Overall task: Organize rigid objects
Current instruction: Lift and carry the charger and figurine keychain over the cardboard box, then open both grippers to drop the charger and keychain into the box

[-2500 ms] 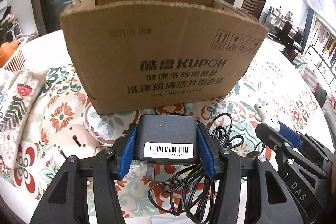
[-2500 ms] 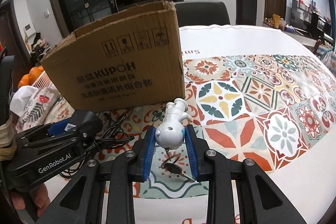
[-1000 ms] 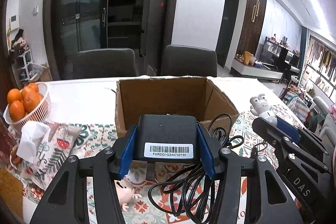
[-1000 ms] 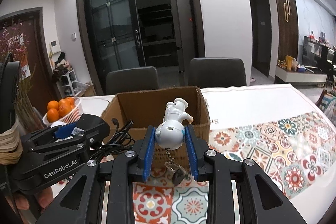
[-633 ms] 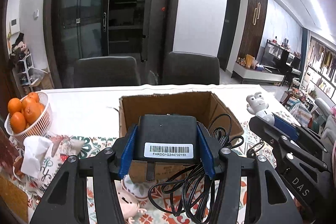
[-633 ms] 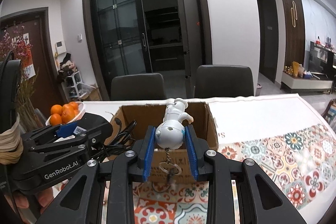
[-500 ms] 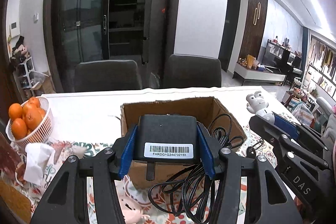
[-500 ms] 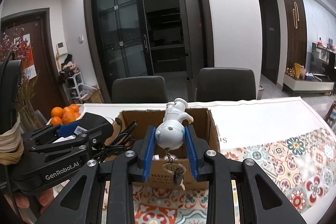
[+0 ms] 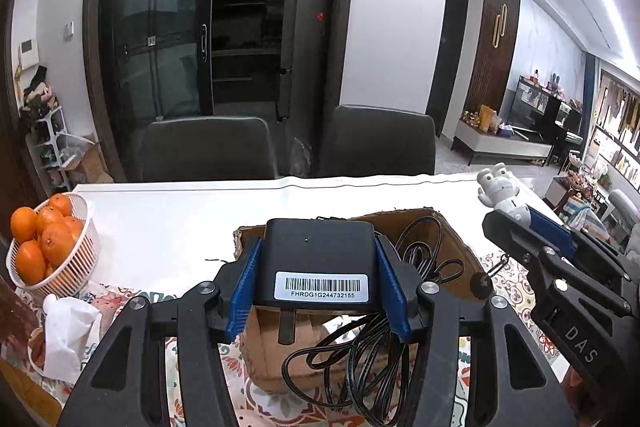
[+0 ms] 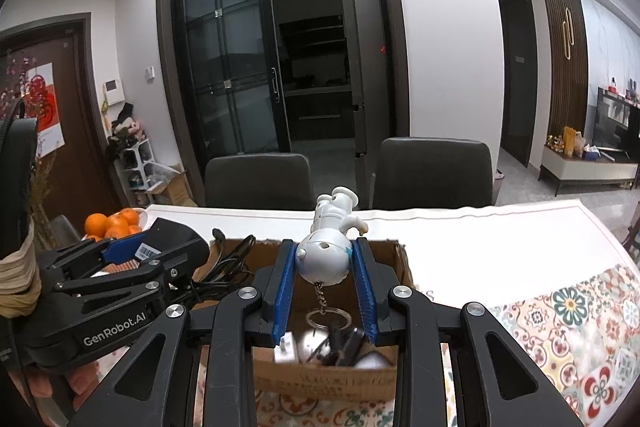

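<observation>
My left gripper (image 9: 319, 281) is shut on a black power adapter (image 9: 320, 259) with a barcode label. Its black cable (image 9: 360, 359) hangs in loops below. It hovers above the open cardboard box (image 9: 456, 251). My right gripper (image 10: 325, 281) is shut on a white figurine keychain (image 10: 328, 247), whose chain and key ring (image 10: 326, 317) dangle over the same box (image 10: 400, 267). Some small items lie inside the box, blurred. The right gripper shows at the right of the left wrist view (image 9: 516, 223); the left gripper shows at the left of the right wrist view (image 10: 160, 247).
A white basket of oranges (image 9: 44, 247) stands at the left on the table, with a white tissue (image 9: 68, 331) beside it. A patterned tablecloth (image 10: 580, 323) covers the near table. Two dark chairs (image 9: 208, 147) stand behind the far edge.
Both grippers have risen and moved forward with their objects, from table level in front of the box to above its open top.
</observation>
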The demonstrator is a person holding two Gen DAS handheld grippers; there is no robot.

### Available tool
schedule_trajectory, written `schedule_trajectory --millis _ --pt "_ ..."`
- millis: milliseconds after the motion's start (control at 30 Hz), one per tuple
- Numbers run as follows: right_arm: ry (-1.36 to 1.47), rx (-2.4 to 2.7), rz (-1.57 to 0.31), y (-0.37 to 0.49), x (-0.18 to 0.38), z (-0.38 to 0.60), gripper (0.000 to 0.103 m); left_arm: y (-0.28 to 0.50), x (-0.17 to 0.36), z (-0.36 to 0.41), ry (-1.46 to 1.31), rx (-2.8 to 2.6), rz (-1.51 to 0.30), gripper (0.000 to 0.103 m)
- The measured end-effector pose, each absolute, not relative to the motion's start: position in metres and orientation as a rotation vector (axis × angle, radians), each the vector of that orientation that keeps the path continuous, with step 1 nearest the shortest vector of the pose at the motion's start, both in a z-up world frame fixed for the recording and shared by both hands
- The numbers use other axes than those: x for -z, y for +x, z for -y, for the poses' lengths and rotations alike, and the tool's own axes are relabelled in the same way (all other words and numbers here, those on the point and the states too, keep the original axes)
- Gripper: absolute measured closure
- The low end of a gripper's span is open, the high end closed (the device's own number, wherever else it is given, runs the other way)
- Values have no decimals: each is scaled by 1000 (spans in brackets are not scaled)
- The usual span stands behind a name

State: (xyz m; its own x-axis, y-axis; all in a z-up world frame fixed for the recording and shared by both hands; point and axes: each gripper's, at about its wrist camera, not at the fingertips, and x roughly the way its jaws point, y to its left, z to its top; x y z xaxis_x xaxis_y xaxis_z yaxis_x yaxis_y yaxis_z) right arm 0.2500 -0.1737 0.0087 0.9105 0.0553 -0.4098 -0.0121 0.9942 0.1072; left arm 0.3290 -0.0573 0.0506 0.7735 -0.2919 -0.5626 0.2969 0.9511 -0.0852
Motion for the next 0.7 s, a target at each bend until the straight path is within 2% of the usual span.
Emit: schedule_trajectory --millis 700 --pt "121 -26 -598 295 43 184 74 369 2 90 85 319 -749 49"
